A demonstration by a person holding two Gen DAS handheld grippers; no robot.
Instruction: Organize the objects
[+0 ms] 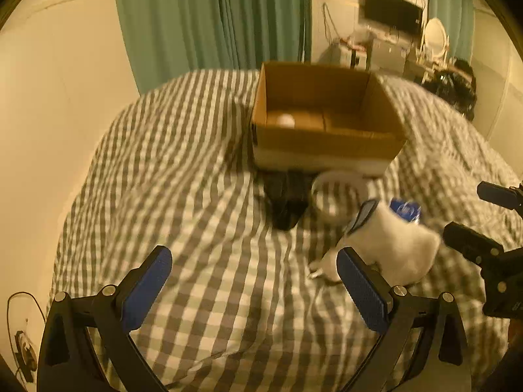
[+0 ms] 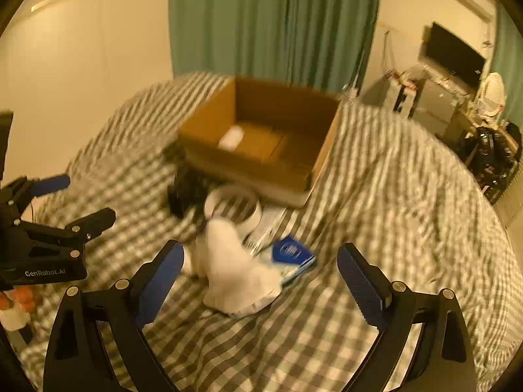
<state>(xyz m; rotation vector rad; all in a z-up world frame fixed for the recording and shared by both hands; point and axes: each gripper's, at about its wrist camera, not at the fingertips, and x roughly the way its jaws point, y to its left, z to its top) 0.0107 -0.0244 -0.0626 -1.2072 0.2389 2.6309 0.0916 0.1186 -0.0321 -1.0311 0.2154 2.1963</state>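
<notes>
Cardboard box [image 1: 327, 143]: open-topped, on the bed at 12 o'clock from the left wrist view, at 11 to 12 o'clock in the right wrist view [image 2: 261, 150]; near wall lower than the others.
Pale object in box [image 1: 285, 120]: on the box floor toward its left side; too blurred to name, reads as a flat white patch [image 2: 231, 138] from the right wrist.
White ring-shaped object [image 1: 336, 196]: just in front of the box's near wall, checked cover showing through its middle; blurred [image 2: 233, 209].
Black object [image 1: 286, 201]: at 9 o'clock of the ring, close beside it, against the box front; identity unclear.
White fluffy cloth [image 1: 395, 245]: heaped at 5 o'clock of the ring; at 12 o'clock just ahead of the right gripper [image 2: 235, 271].
Blue-and-white packet [image 2: 291, 254]: flat, partly under the cloth, at 3 o'clock of it.
Left gripper [image 1: 255, 281]: spread wide, empty, blue pads [image 1: 361, 290] over bare bedcover; cloth just behind its right finger.
Right gripper [image 2: 260, 277]: spread wide, gripping nothing; cloth between the fingers' line of sight.
Bedcover [image 1: 196, 196]: grey-and-white check, rumpled.
Curtain [image 1: 215, 16]: green, at 12 o'clock behind the bed.
Screen [image 1: 392, 9]: dark, at 1 o'clock above a cluttered desk.
</notes>
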